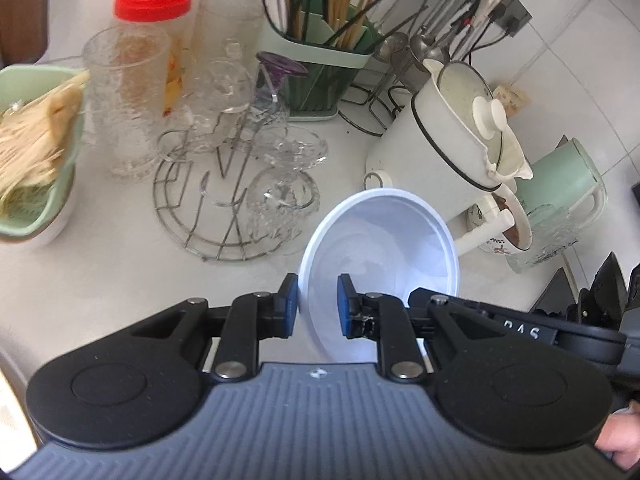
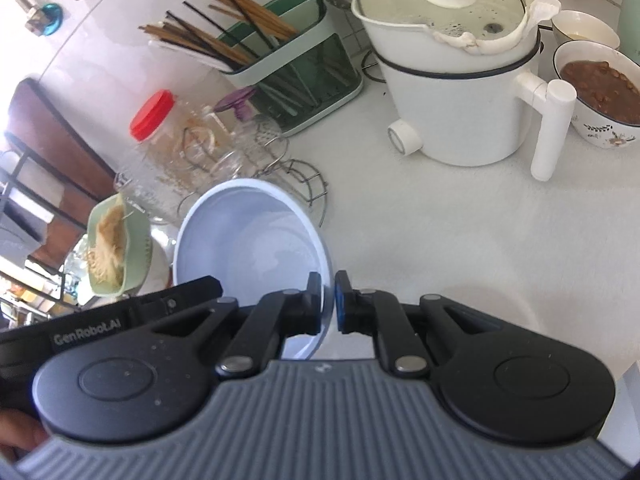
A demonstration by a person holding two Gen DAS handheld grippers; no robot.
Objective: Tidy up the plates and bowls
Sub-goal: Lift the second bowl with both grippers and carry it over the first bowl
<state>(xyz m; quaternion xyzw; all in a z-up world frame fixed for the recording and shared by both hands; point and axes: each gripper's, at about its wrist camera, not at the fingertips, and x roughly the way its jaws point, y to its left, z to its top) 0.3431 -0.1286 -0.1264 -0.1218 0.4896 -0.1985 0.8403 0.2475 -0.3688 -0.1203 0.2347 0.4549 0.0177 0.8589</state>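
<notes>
Two tongs hold one white bowl above your white worktop. The bowl tilts between them. Your left tongs pinch its near left rim, one pad inside and one outside. Your right tongs are squeezed tight on its right rim. Behind the bowl stand a white pot and a wire rack.

Each gripper, left and right, has black linkage arms, silver pivot screws, blue pads and a ribbed grey body; white "GenRobot.AI" lettering marks one.
</notes>
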